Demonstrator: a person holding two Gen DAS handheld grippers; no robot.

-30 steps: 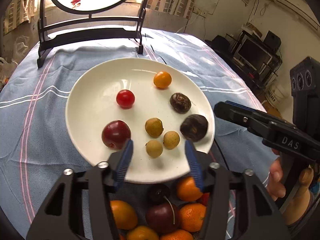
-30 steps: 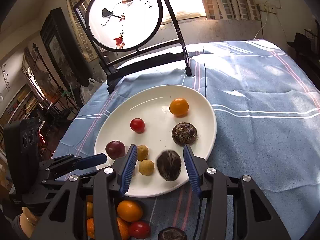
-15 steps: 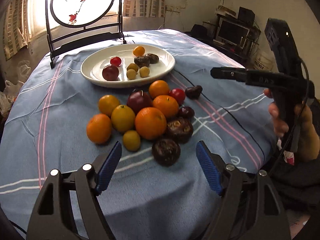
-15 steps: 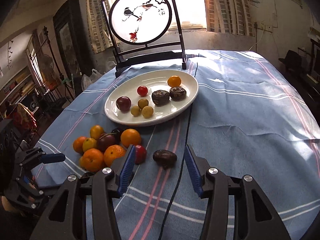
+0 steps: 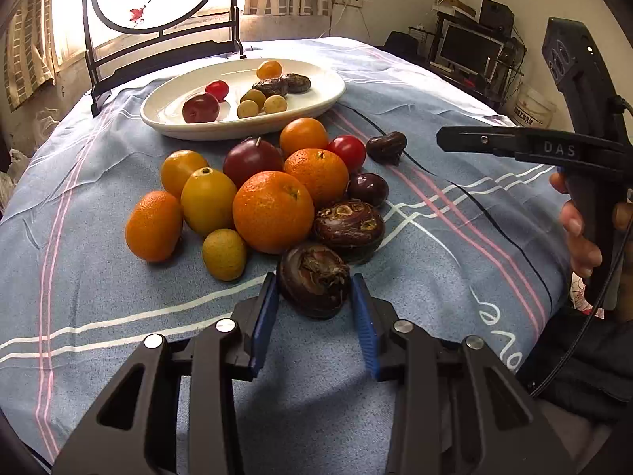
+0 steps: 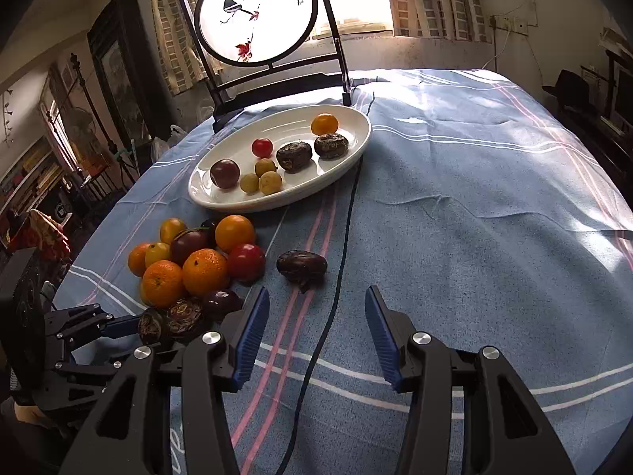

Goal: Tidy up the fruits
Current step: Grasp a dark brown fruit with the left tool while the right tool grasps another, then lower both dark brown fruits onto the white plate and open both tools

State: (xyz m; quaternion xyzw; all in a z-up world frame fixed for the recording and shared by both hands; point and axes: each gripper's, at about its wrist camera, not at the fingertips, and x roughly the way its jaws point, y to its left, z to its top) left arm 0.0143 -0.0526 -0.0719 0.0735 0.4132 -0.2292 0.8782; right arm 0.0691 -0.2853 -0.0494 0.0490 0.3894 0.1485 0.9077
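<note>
A heap of oranges (image 5: 273, 209), plums, tomatoes and dark water chestnuts lies on the blue cloth in front of a white oval plate (image 5: 312, 105) that holds several small fruits. My left gripper (image 5: 314, 301) is shut on the nearest dark water chestnut (image 5: 314, 279), which rests on the cloth; it also shows in the right wrist view (image 6: 150, 326). My right gripper (image 6: 316, 334) is open and empty above the cloth, just short of a lone dark chestnut (image 6: 301, 265). The right gripper also shows in the left wrist view (image 5: 514, 144).
A black round-screen stand (image 6: 261, 31) stands behind the plate (image 6: 348, 150). A black cable (image 6: 336, 285) runs across the cloth between the right fingers. The table's near edge drops off at the right of the left wrist view.
My left gripper has moved forward and closed its jaws around the nearest water chestnut. My right gripper has drawn a little closer to the lone chestnut and stays open.
</note>
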